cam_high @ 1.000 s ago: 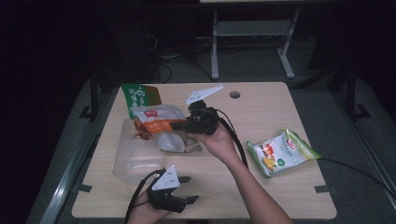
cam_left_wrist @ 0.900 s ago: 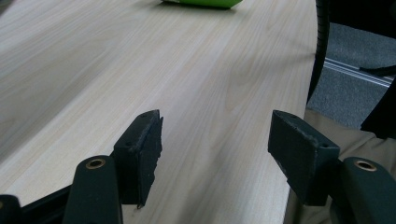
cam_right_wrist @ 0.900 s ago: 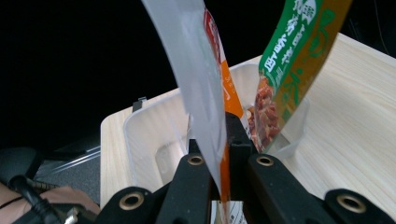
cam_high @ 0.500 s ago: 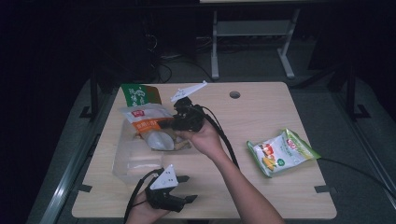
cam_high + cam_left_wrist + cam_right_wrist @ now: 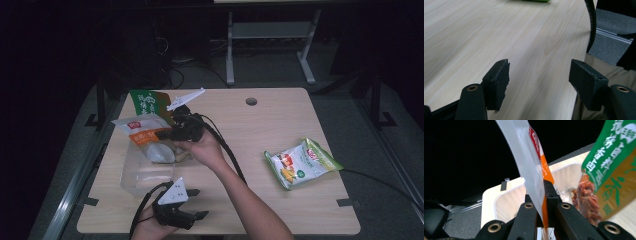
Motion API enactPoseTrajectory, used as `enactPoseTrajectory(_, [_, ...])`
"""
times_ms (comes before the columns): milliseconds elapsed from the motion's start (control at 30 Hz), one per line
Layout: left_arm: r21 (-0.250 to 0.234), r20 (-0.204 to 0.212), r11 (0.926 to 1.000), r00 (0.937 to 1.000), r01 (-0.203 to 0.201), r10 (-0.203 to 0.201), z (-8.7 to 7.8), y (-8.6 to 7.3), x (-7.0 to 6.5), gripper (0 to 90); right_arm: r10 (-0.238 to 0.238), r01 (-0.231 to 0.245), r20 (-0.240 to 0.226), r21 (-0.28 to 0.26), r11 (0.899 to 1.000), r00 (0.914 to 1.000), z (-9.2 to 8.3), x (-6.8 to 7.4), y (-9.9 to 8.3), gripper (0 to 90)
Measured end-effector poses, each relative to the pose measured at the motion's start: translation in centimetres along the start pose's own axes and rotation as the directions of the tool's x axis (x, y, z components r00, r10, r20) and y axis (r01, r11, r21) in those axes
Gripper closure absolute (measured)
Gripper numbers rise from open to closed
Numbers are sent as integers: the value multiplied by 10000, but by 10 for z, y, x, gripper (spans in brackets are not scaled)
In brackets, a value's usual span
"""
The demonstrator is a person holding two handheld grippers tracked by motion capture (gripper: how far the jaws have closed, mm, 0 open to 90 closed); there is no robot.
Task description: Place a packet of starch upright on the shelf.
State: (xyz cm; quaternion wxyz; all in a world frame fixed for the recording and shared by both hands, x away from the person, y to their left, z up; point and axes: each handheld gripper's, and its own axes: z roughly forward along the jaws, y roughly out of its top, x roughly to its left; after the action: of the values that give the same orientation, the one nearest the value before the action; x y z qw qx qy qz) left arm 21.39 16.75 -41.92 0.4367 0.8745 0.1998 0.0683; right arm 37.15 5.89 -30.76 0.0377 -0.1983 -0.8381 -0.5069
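1. R gripper (image 5: 172,134) over left-centre of table (image 5: 280,120), held in the person's R hand (image 5: 202,149); grey three-cornered plate (image 5: 186,98) on top, tilted up.
2. R jaws closed tight on the white/orange snack bag (image 5: 534,170), pinching its flat edge btwn the pads; nearly no gap in R gripper view.
3. In high view the white/orange snack bag (image 5: 145,132) hangs above the clear plastic container (image 5: 134,172), bag's lower end inside/over the rim.
4. Green snack bag (image 5: 147,102) just behind the white/orange one, leaning at the container's far end; in R gripper view green snack bag (image 5: 609,162) is close beside the jaws, brownish contents visible thru its clear part.
5. L gripper (image 5: 200,216) near front edge of table, held in L hand (image 5: 145,225), low over the wood.
6. L jaws wide apart, nothing btwn them, bare tabletop (image 5: 499,32) under them.
7. Green/white snack pack (image 5: 300,162) lies flat on right side of table, well apart from both grippers.
8. Black cable (image 5: 227,150) runs from R gripper along the forearm.
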Motion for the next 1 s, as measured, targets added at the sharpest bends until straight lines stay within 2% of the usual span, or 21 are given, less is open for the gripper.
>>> enactPoseTrajectory(167, [116, 11, 9999, 9999, 105, -105, -3, -6, -2, 313, -37, 36, -272, -49, 10000, 9996, 11, 4, 0, 897])
enactPoseTrajectory(467, [268, 51, 9996, 10000, -71, 70, -10, -13, -4, 306, -199, 194, -724, -80, 9998, 9972, 24, 20, 1, 897])
enactPoseTrajectory(567, [195, 60, 9998, 10000, 77, -78, -12, -16, -6, 301, -110, 108, -942, -33, 9999, 9955, 32, 24, 1, 897])
enactPoseTrajectory(767, [152, 34, 9999, 10000, 64, -65, -13, -20, -5, 301, 46, -28, -1323, 138, 9999, 9912, 52, 26, -2, 897])
enactPoseTrajectory(800, [170, 57, 9997, 9999, 160, -161, -12, -21, -6, 301, 75, -55, -1360, 153, 9999, 9907, 56, 26, -3, 897])
enactPoseTrajectory(867, [176, 71, 9998, 10000, 1, -2, -12, -23, -5, 300, 95, -70, -1447, 174, 9998, 9894, 64, 25, -6, 897])
enactPoseTrajectory(900, [139, 120, 9996, 9997, 234, -236, -12, -24, -6, 301, 149, -125, -1530, 168, 9998, 9881, 69, 24, -9, 897])
enactPoseTrajectory(1000, [132, 94, 9998, 9998, 148, -149, -12, -24, -7, 301, 304, -275, -1678, 199, 9994, 9854, 79, 21, -17, 897])
